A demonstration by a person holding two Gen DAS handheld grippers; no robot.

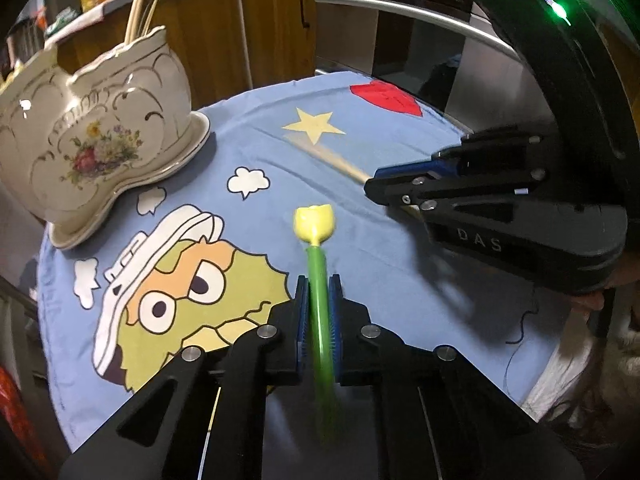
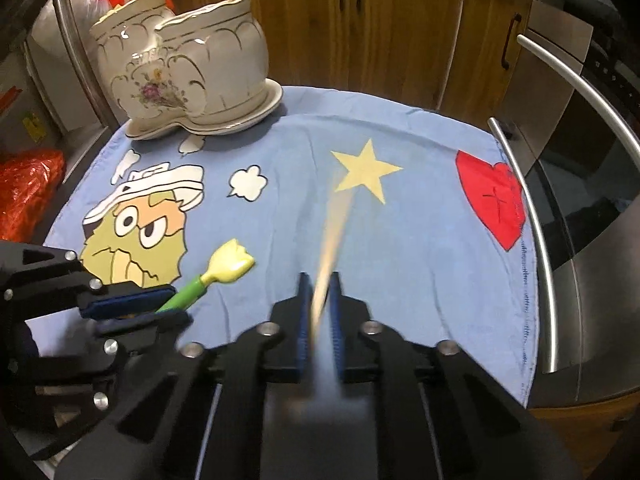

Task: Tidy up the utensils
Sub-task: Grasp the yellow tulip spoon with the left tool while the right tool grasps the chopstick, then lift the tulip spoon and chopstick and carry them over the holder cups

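Note:
My left gripper (image 1: 318,288) is shut on the green handle of a tulip-shaped utensil (image 1: 316,224) with a yellow head, held over the blue cloth; it also shows in the right wrist view (image 2: 224,268). My right gripper (image 2: 320,286) is shut on a pale wooden stick (image 2: 336,220), blurred, pointing toward the yellow star. The right gripper shows at the right of the left wrist view (image 1: 370,184). A cream floral ceramic holder (image 1: 100,132) stands at the back left, with wooden sticks and a fork inside; it also appears in the right wrist view (image 2: 188,64).
A blue cartoon cloth (image 2: 420,240) covers the round table. A steel oven with bar handles (image 2: 536,208) stands on the right. Wooden cabinets (image 2: 380,20) are behind. Red bags (image 2: 28,192) lie at the left.

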